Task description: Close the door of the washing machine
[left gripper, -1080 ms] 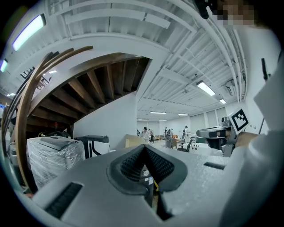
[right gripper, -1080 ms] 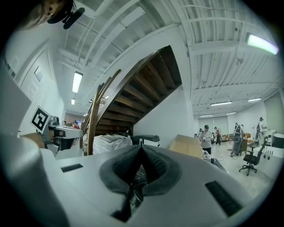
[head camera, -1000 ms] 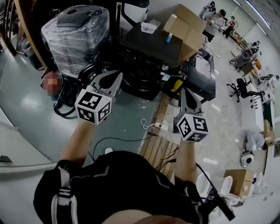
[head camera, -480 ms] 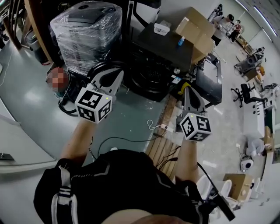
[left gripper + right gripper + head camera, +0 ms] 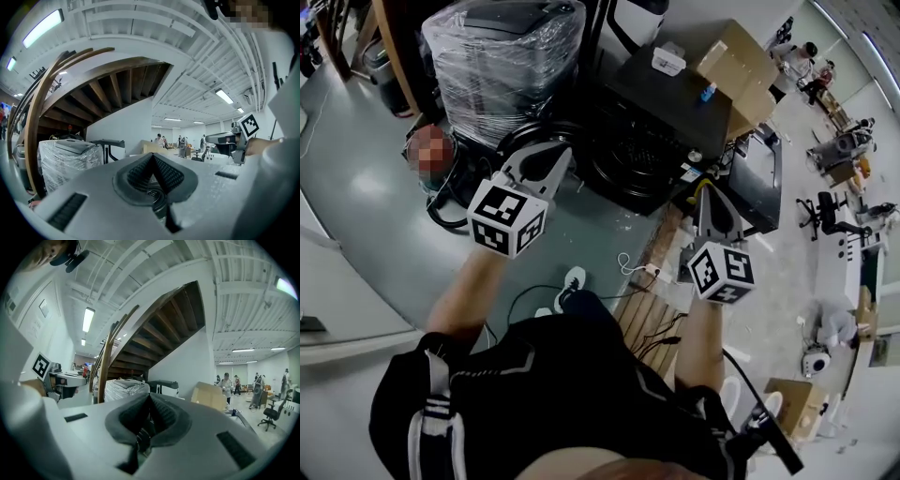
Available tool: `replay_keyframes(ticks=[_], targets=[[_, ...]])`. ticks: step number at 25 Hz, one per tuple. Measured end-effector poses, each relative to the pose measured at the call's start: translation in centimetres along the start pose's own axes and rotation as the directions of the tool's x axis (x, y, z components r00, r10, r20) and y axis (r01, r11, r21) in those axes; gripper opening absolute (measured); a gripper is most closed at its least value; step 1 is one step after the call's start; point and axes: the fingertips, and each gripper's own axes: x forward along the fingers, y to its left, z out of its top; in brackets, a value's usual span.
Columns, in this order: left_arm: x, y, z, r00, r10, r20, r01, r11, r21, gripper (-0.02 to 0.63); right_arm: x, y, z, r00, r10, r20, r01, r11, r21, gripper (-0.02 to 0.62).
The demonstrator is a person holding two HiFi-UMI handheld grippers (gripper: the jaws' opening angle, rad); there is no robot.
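The black front-loading washing machine stands ahead in the head view, its round drum opening facing me. Its dark round door hangs open to the left. My left gripper is shut and empty, with its tip just in front of that door's rim. My right gripper is also shut and empty, and it points at the machine's right front corner. In the left gripper view the pads of my left gripper meet, with part of the round door glimpsed below them. The right gripper view shows my right gripper closed on nothing.
A plastic-wrapped appliance stands left of the washer and a cardboard box sits behind it. A wooden pallet and cables lie on the floor by my shoe. People stand far off at the right.
Both grippers and my view have moved forward toward the washing machine, which now looks nearer. My shoe has come into view on the floor. Both grippers stay shut.
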Motion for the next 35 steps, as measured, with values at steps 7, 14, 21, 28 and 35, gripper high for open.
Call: replay_keyframes(ticks=[7, 14, 21, 28, 35], targets=[[1.3, 2.3, 0.5, 1.000, 0.025, 0.017, -0.025, 0.999, 0.045, 0.002, 5.1, 0.8, -0.3, 0.997, 0.069, 0.038, -0.069, 0.998, 0.006, 0.003], [7.0, 6.6, 0.9, 0.998, 0.054, -0.022, -0.052, 0.994, 0.100, 0.002, 12.1, -1.4, -0.4, 0.994, 0.095, 0.052, -0.096, 0.995, 0.032, 0.003], [15.4, 10.0, -0.6, 0.999, -0.002, -0.048, 0.005, 0.998, 0.059, 0.002, 18.8, -5.5, -2.2, 0.997, 0.063, 0.034, -0.065, 0.996, 0.065, 0.003], [22.6, 12.4, -2.2, 0.990, -0.036, -0.134, 0.050, 0.994, 0.097, 0.002, 24.2, -9.2, -3.5, 0.999, 0.046, 0.012, -0.047, 0.995, 0.090, 0.003], [26.1, 15.1, -3.8, 0.981, -0.049, -0.188, 0.072, 0.991, 0.117, 0.002, 27.4, -10.2, -4.4, 0.999, 0.046, 0.001, -0.046, 0.994, 0.096, 0.003]])
